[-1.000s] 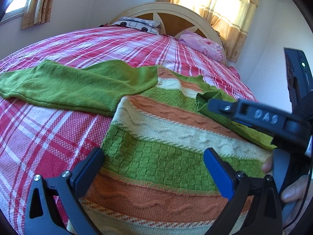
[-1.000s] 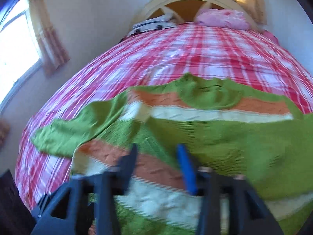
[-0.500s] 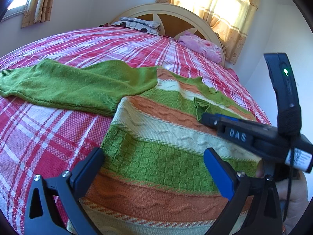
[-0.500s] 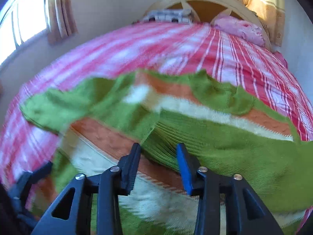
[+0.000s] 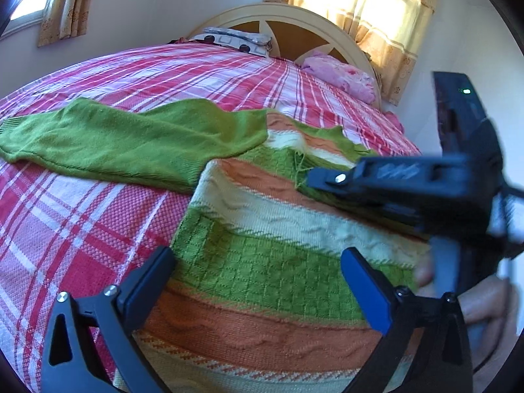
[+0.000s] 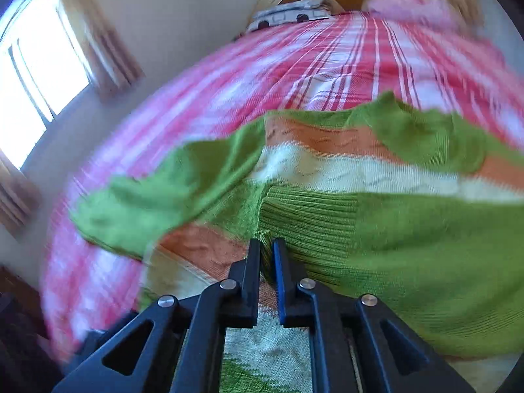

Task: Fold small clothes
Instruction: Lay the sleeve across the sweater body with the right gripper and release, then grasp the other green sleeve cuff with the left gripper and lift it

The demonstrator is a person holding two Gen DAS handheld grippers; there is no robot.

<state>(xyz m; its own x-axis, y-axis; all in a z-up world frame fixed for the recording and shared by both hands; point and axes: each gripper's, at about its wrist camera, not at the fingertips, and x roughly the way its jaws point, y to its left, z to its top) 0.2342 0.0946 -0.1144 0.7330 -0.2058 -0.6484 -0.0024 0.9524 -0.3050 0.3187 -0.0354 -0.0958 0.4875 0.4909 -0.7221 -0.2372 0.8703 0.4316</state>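
Note:
A knitted sweater (image 5: 262, 262) with green, orange and cream stripes lies flat on the bed. Its plain green left sleeve (image 5: 114, 144) stretches out to the left. My left gripper (image 5: 258, 275) is open and empty, low over the sweater's hem. My right gripper (image 6: 267, 249) is shut on the ribbed cuff (image 6: 308, 219) of the right sleeve, which is folded across the sweater's body. The right gripper also shows in the left wrist view (image 5: 393, 183) at the right, over the sweater's chest.
The bed has a red and white plaid cover (image 5: 65, 222). A cream headboard (image 5: 281, 19), a patterned pillow (image 5: 235, 37) and a pink pillow (image 5: 340, 73) are at the far end. Curtained windows are on the walls.
My right gripper has closed from open onto the right sleeve's cuff and moved left across the sweater. The left gripper has stayed in place.

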